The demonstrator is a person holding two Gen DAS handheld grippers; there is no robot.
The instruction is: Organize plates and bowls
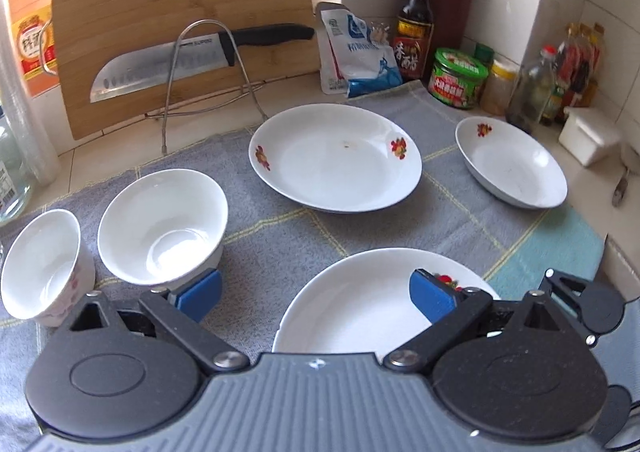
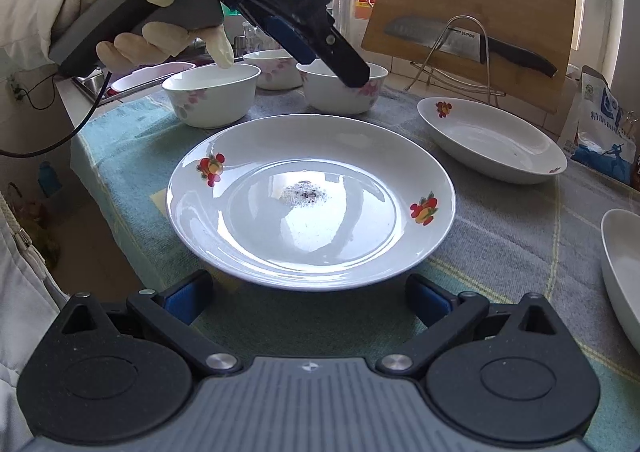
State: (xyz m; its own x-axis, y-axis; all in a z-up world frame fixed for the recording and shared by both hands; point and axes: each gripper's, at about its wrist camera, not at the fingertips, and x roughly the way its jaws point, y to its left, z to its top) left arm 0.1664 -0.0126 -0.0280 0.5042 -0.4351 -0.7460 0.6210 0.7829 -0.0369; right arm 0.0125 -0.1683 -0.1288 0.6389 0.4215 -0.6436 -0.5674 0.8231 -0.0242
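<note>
Tiled counter [image 1: 100,156]; checked cloth [image 1: 280,228] on it, cutting board [image 1: 160,12] behind.

I count three plates: one nearest my right camera [image 2: 310,208], one toward the cutting board [image 1: 335,158], and one off to the right [image 1: 511,163]. Bowls come to three: one nearest [image 2: 212,94], one behind it [image 2: 274,68], and one under the other tool's tip [image 2: 344,92]. I see one knife [image 1: 180,62], one cutting board [image 1: 180,4], and one wire rack [image 1: 208,76]. There is one green-lidded jar [image 1: 458,78], one dark sauce bottle [image 1: 416,20], and one blue-and-white pouch [image 1: 356,52]. I hold two sets of tongs, left [image 1: 316,296] and right [image 2: 308,298].
</note>
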